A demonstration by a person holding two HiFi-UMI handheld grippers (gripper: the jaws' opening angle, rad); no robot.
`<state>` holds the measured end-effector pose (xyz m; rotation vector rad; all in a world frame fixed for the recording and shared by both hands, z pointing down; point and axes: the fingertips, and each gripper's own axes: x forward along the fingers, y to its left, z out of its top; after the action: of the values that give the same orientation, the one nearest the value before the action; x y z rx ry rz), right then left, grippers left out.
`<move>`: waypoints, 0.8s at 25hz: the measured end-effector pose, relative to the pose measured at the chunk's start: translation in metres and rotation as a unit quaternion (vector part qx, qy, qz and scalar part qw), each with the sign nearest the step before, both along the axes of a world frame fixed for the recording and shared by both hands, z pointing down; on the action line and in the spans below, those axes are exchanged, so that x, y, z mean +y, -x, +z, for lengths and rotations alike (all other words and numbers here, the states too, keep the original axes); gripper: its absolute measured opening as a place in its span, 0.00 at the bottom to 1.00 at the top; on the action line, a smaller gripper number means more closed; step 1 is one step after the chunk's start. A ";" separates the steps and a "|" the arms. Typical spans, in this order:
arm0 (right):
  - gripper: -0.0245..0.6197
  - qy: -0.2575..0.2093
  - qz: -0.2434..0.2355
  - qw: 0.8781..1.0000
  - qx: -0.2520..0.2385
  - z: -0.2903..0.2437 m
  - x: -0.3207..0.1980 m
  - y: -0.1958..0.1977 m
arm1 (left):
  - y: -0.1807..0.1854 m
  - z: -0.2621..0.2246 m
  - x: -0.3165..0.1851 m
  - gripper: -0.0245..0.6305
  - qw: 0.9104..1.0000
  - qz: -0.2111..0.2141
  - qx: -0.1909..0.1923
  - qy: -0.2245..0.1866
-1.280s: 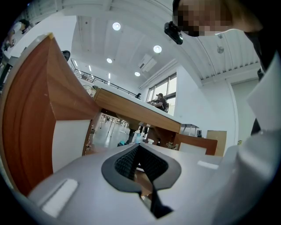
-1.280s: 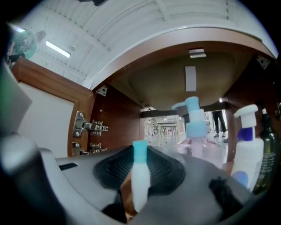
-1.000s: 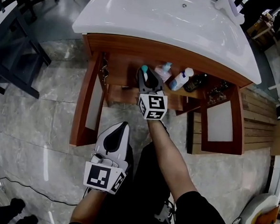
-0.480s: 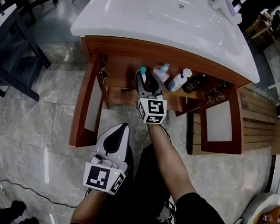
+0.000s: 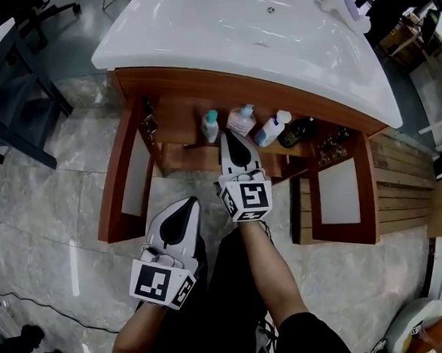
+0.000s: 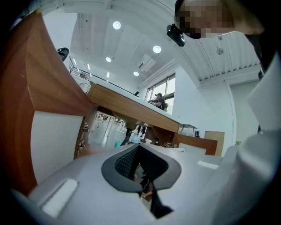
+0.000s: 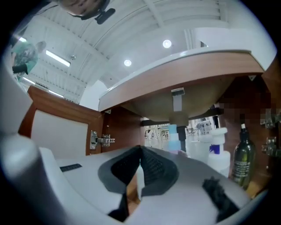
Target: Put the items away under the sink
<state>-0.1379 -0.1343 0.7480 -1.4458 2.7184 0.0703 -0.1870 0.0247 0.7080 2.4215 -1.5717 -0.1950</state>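
Under the white sink [image 5: 246,38], the open wooden cabinet [image 5: 189,87] holds a row of bottles. A small teal-capped bottle [image 5: 209,124] stands upright at the left. Beside it are a clear blue-capped bottle [image 5: 242,119], a white bottle [image 5: 272,128] and a dark bottle [image 5: 300,131]. My right gripper [image 5: 230,139] is just in front of the shelf, right of the teal-capped bottle and apart from it. Its jaws have just closed with nothing between them [image 7: 140,154]. My left gripper [image 5: 191,201] hangs lower over the floor, shut and empty.
Both cabinet doors stand open, the left door [image 5: 126,177] and the right door [image 5: 341,192]. The drain pipe [image 7: 177,101] hangs above the bottles. A black frame [image 5: 16,82] stands at the left, wooden boards [image 5: 409,185] lie at the right.
The teal-capped bottle, earlier at my right gripper's tip, now stands free on the shelf. My right gripper has drawn back from it and shut. My left gripper has stayed put.
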 end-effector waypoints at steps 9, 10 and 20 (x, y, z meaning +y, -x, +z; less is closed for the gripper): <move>0.06 0.068 0.011 0.998 -0.009 -0.009 0.011 -0.023 | -0.017 -0.015 -0.011 0.04 0.999 0.007 0.001 0.037; 0.06 0.079 0.014 0.997 -0.009 -0.011 0.012 -0.026 | -0.019 -0.022 -0.011 0.04 0.999 0.008 0.001 0.043; 0.06 0.178 0.040 0.983 0.002 -0.078 0.037 -0.046 | -0.028 -0.119 -0.010 0.04 0.995 0.019 0.003 0.102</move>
<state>-0.0916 -0.0976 0.6699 -1.6376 2.7782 -0.4297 -0.1591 0.0146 0.5887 2.2890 -1.4640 -0.0340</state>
